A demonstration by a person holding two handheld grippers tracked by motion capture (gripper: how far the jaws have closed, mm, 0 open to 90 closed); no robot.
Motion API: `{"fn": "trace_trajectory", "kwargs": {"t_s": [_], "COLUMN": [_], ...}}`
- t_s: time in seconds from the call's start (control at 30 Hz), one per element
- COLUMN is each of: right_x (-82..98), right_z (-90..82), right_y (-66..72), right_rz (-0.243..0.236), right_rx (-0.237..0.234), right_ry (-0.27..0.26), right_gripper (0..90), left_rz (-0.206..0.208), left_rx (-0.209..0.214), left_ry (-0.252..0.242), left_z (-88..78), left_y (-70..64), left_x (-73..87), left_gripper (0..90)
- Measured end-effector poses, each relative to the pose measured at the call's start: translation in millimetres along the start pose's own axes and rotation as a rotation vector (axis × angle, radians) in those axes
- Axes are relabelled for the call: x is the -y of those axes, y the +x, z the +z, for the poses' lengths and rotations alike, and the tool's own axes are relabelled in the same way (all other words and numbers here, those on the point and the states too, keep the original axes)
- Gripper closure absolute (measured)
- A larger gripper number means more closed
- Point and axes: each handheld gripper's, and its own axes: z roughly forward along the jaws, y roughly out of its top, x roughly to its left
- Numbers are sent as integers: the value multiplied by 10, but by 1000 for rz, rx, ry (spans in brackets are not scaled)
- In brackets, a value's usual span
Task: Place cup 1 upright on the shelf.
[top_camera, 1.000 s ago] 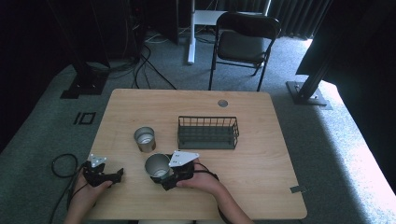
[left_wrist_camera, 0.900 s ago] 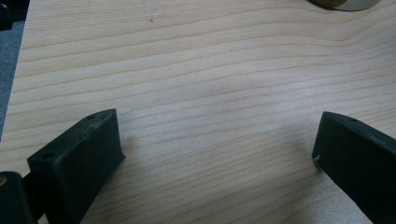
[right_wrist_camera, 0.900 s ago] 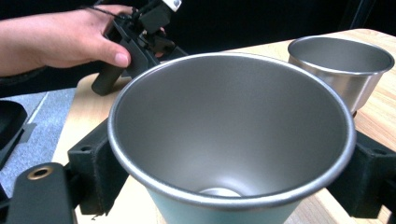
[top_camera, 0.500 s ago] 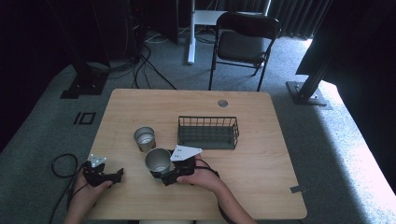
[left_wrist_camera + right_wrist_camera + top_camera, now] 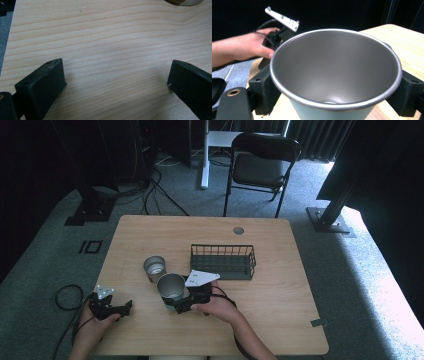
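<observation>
A pale teal metal cup (image 5: pixel 171 288) with a steel inside is held just above the table, my right gripper (image 5: pixel 176 306) shut on its wall. The right gripper view looks straight into this cup (image 5: pixel 334 75), a black jaw on each side of it. A smaller steel cup (image 5: pixel 154 267) stands on the table just behind and to the left. My left gripper (image 5: pixel 121 308) rests at the table's front left corner. In the left gripper view its jaws stand wide apart over bare wood (image 5: pixel 112 57), so the left gripper (image 5: pixel 116 80) is open.
A dark wire basket (image 5: pixel 223 261) stands right of the cups at mid table. A round cable hole (image 5: pixel 238 230) sits near the far edge. A black folding chair (image 5: pixel 260 167) stands behind the table. Cables lie on the floor at left.
The right gripper has lifted the teal cup slightly and carried it a little toward the far side. The left gripper has stayed still.
</observation>
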Motion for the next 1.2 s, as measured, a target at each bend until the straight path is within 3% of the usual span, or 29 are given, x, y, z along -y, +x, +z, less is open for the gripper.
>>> {"fn": "trace_trajectory", "kwargs": {"t_s": [0.1, 0.4, 0.5, 0.83, 1.0, 1.07, 1.2], "right_x": [-43, -199, -214, -430, -539, -539, -598], "right_z": [-34, -140, -153, -339, -463, -463, -554], "right_y": [-3, -73, -80, -211, -337, -337, -457], "right_rz": [5, 6, 12, 26, 27, 27, 33], "right_rx": [3, 87, 88, 170, 255, 255, 350], "right_ry": [-15, -54, -61, -121, -137, -137, -151], "right_gripper": [127, 128, 128, 128, 128, 128, 128], "left_rz": [-2, 1, 1, 1, 1, 1, 1], "left_rx": [0, 0, 0, 0, -1, -1, 0], "left_ry": [-2, 1, 1, 1, -1, 0, 1], "left_z": [1, 0, 0, -1, 1, 0, 0], "left_y": [-2, 1, 1, 1, 1, 1, 1], "left_x": [0, 0, -1, -1, 0, 0, -1], "left_gripper": [19, 19, 19, 19, 19, 19, 19]}}
